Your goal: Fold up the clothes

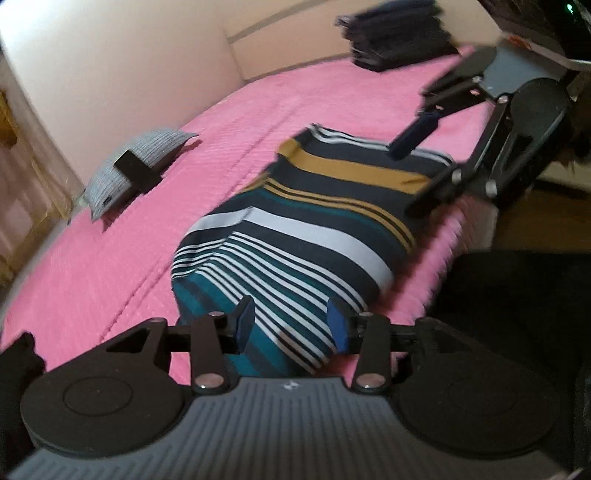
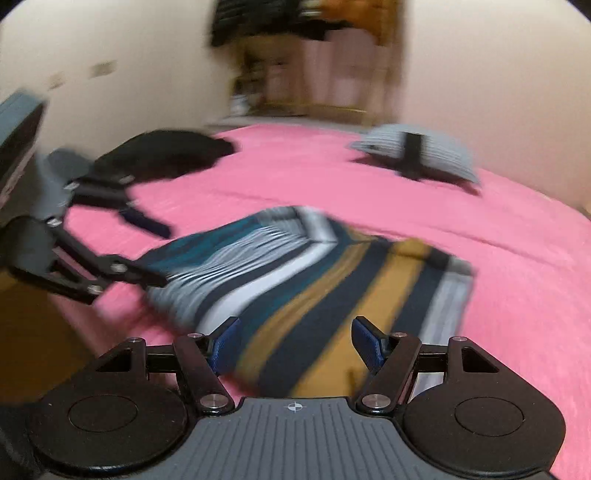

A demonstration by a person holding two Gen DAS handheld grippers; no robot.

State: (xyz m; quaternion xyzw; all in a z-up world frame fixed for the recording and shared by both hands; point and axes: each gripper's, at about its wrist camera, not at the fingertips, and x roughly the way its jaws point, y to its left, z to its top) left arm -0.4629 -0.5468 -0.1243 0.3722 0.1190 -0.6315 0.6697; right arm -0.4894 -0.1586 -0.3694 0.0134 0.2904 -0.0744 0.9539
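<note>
Left wrist view: left gripper (image 1: 291, 325) at lower centre, jaws apart, blue pads (image 1: 338, 325) flanking the near end of the folded striped garment (image 1: 295, 221) without pressing on it; fabric lying flat in a compact fold across the middle of the pink bedspread (image 1: 110, 258). Right gripper (image 1: 424, 162) at upper right, jaws spread, hovering at the garment's far yellow-banded end, contact unclear through blur. Folded grey cloth with a black strap (image 1: 136, 170) at left, stack of dark folded clothes (image 1: 399, 33) at top, both well apart from the striped piece. Right wrist view: right gripper (image 2: 295, 343) at bottom centre, jaws wide, nothing clamped, yellow and navy stripes of the striped garment (image 2: 295, 280) visible between the pads; left gripper (image 2: 147, 254) at left edge, also parted, near the teal end. Dark clothes (image 2: 166, 151) at upper left, grey cloth (image 2: 417, 151) at upper right. Heavy blur throughout. Likely stage: fold released, next grasp or transfer pending. Risks from here: a pad snagging a loose top layer while pulling away and dragging the fold open; an uneven pinch catching one layer only, letting the bundle unfurl on lifting; the near edge sliding off the bed side.
</note>
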